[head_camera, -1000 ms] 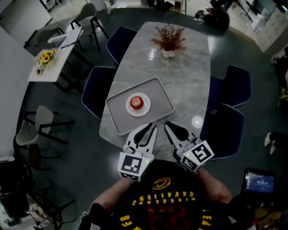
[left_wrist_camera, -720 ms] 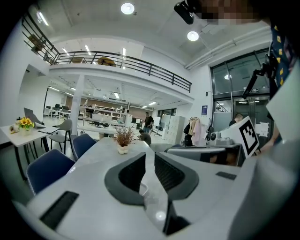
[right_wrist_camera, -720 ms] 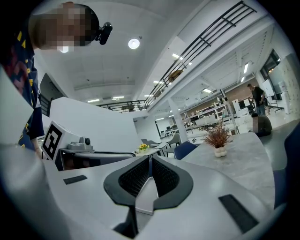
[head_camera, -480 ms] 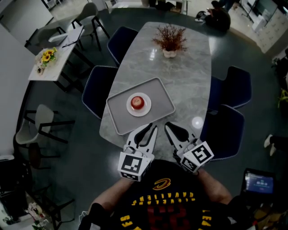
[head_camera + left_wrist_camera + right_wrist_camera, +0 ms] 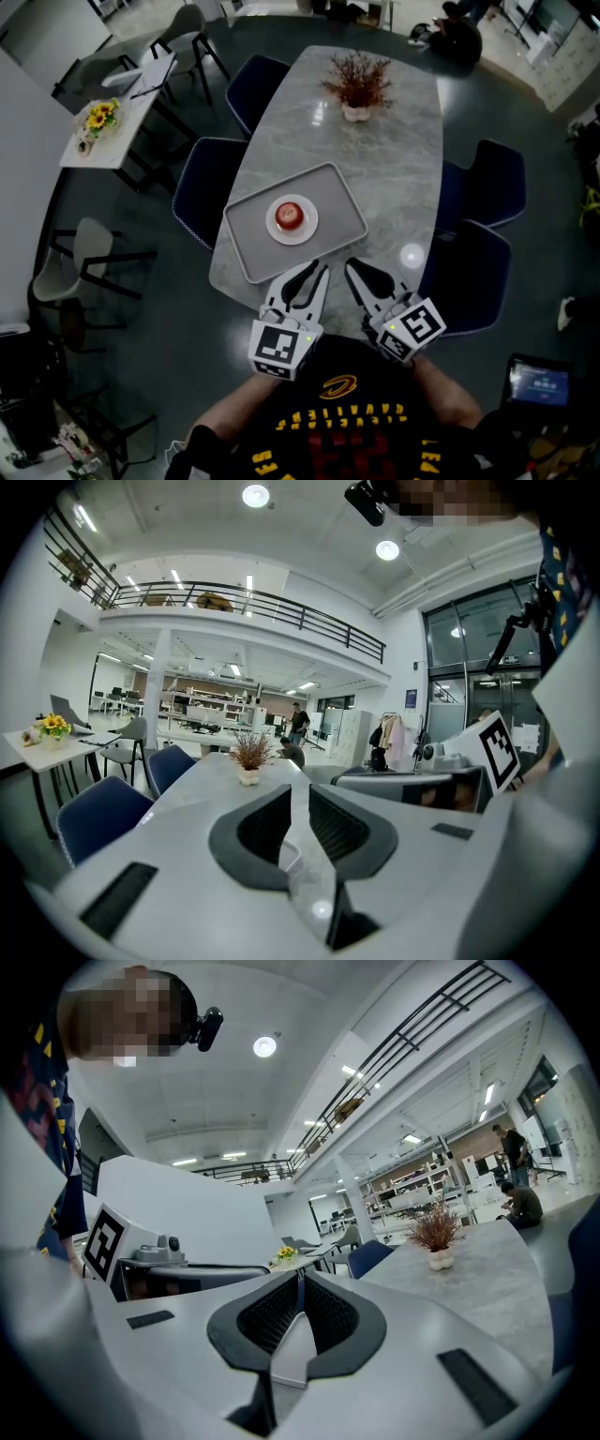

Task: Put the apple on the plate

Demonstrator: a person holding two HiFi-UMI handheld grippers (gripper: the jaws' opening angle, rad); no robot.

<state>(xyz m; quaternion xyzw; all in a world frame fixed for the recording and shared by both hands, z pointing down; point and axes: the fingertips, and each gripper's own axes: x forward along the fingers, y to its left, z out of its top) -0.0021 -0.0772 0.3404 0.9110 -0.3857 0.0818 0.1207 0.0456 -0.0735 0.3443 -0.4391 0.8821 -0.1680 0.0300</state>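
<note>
Red apple (image 5: 292, 215) on white plate (image 5: 273, 226); tray (image 5: 251, 246) beneath

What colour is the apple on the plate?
The apple is red, with a paler patch on top. It shows best in the head view.

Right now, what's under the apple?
The apple sits on a small white plate. The plate lies in a grey tray on the marble table. The apple covers the middle of the plate, so I can't see that part.
</note>
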